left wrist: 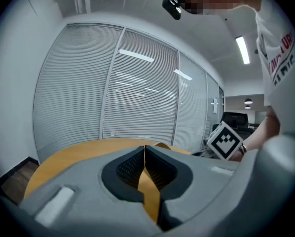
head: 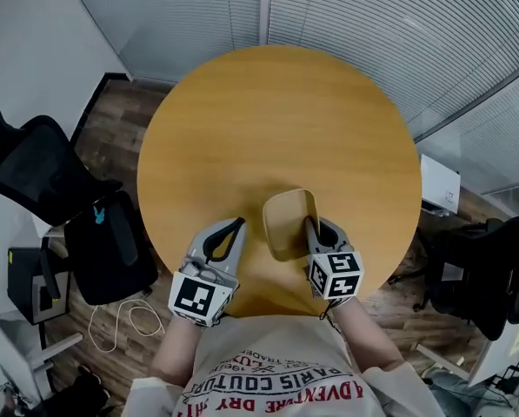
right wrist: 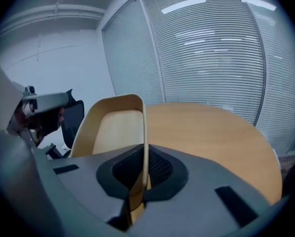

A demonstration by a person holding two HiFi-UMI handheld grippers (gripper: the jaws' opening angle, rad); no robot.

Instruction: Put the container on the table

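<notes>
Your right gripper [head: 311, 226] clamping the thin wall of a smooth tan round-cornered container [head: 287, 220], at the round wooden table's [head: 276, 111] 6 o'clock, left gripper [head: 238, 225] closed empty, shirt [head: 268, 354] reading ADVENTURE.

You have the tan, open-topped container [head: 285, 227] tilted above the near part of the tabletop [head: 276, 120], seemingly not resting flat.
</notes>
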